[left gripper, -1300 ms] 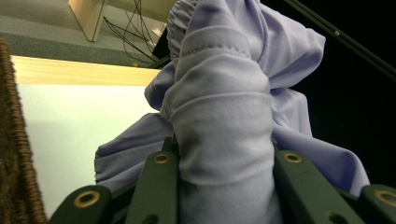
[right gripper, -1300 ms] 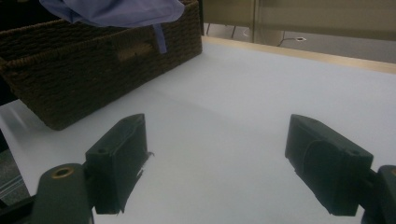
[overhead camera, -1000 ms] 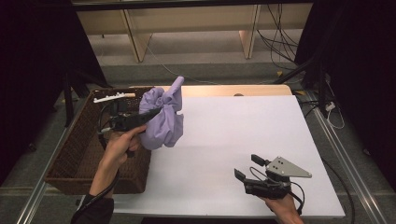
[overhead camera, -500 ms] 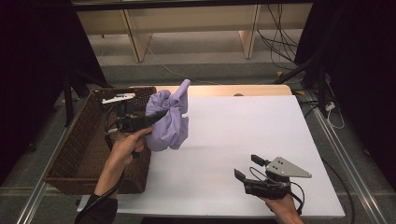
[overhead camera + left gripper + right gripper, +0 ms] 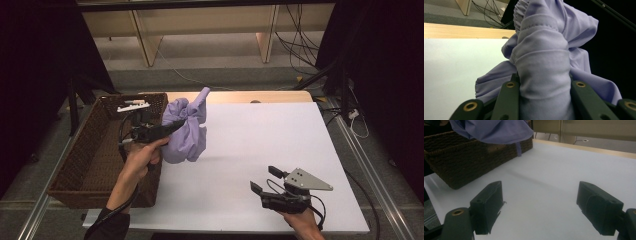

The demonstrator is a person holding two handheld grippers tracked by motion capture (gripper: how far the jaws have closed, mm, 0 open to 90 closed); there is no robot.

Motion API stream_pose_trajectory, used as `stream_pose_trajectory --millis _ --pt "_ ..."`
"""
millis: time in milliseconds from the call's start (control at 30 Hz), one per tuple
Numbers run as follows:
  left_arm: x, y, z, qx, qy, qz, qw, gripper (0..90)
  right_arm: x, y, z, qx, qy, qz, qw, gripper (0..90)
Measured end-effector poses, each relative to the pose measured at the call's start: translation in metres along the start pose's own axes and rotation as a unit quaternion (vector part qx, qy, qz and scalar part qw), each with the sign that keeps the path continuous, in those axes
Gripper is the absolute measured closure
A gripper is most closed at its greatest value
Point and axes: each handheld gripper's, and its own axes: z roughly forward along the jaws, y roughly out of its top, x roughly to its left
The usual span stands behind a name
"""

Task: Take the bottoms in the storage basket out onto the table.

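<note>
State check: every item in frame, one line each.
purple cloth: bunched, lifted, hanging above the table edge beside the basket.
left gripper: shut on the purple cloth.
right gripper: open, nothing between its jaws, low over the table.
wicker basket: upright at the table's left.
white table: bare under the cloth.

Bunched lilac cloth (image 5: 186, 131), hanging above table edge

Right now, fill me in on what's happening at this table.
A person holds a gripper in each hand. The left gripper is shut on a bunched lilac cloth and holds it up off the white table, beside the brown wicker basket. The right gripper rests near the table's front edge, jaws open with nothing between them.
</note>
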Motion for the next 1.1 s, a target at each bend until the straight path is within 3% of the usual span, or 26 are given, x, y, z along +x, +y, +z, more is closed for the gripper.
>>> stream_pose_trajectory --millis 1100 --pt "-0.001 -0.009 0.029 0.02 0.007 -0.004 0.9998 70.3 0.0 0.0 0.0 0.0 -0.001 0.001 1.0 22.3"
